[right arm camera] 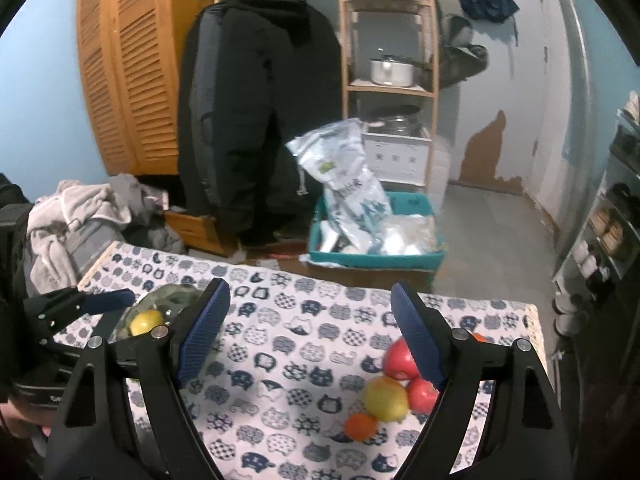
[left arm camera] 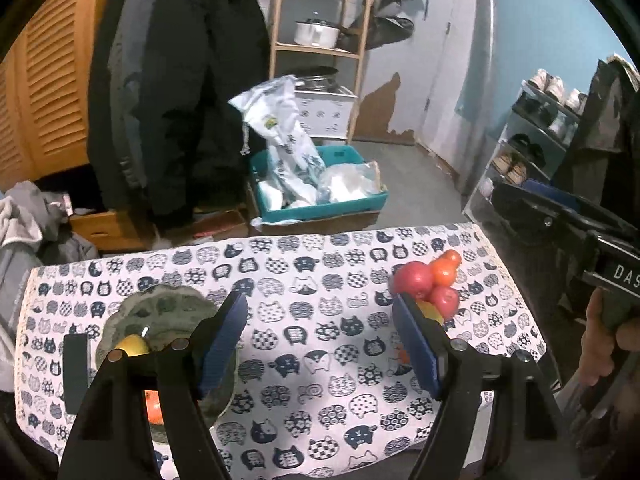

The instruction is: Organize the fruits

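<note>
1. Two grippers hang above a table spread with a cat-print cloth; the left gripper has its blue-padded jaws spread wide with nothing between them, and the right gripper is likewise spread wide and empty.
2. Fruits lie in a loose cluster on the right part of the cloth: in the right wrist view, a yellow-green apple touches a small orange and two red apples.
3. From the left wrist view the same cluster shows as a red apple, a second red one and an orange fruit behind them, partly hidden by the gripper's right finger.
4. On the left part of the cloth sits a grey-green dish holding a yellow fruit; an orange fruit shows low in the dish, behind the gripper's left finger.
5. Readable writing: white letters "DAS" on the body of the right gripper, cut off by the frame edge.
6. Beyond the table, a teal bin holds printed plastic bags; the bags' print is too blurred to read.
</note>
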Tool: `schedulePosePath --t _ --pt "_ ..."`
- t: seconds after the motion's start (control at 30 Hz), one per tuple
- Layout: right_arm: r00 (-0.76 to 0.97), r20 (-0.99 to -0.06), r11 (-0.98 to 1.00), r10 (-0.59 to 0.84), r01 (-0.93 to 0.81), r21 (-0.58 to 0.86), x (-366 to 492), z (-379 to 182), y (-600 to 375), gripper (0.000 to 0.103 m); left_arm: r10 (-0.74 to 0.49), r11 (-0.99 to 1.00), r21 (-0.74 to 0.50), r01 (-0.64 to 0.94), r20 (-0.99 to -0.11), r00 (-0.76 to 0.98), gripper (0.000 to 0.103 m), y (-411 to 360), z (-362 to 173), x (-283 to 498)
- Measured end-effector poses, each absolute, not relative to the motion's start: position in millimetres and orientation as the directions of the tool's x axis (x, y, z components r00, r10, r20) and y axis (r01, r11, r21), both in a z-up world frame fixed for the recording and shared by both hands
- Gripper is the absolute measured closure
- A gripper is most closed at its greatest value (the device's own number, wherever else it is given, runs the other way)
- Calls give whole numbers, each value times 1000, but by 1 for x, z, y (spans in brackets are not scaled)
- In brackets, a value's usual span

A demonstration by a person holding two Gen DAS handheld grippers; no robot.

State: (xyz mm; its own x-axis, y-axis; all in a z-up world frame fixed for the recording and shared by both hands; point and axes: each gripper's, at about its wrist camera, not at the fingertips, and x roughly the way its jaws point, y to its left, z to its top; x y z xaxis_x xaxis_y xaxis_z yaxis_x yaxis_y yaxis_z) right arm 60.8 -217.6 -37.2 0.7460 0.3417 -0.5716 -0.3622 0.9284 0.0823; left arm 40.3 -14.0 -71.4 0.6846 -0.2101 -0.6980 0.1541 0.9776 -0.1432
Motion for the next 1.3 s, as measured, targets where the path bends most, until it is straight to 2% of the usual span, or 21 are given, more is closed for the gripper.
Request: schedulePosePath --t 0.77,1.3 --pt "704 -678 975 214 -192 109 73 -92 -317 20 -288 942 -133 309 -792 538 24 -117 -109 74" --pt "625 -765 988 157 -93 127 99 -144 -357 20 -338 917 -210 340 -862 379 22 -167 -176 115"
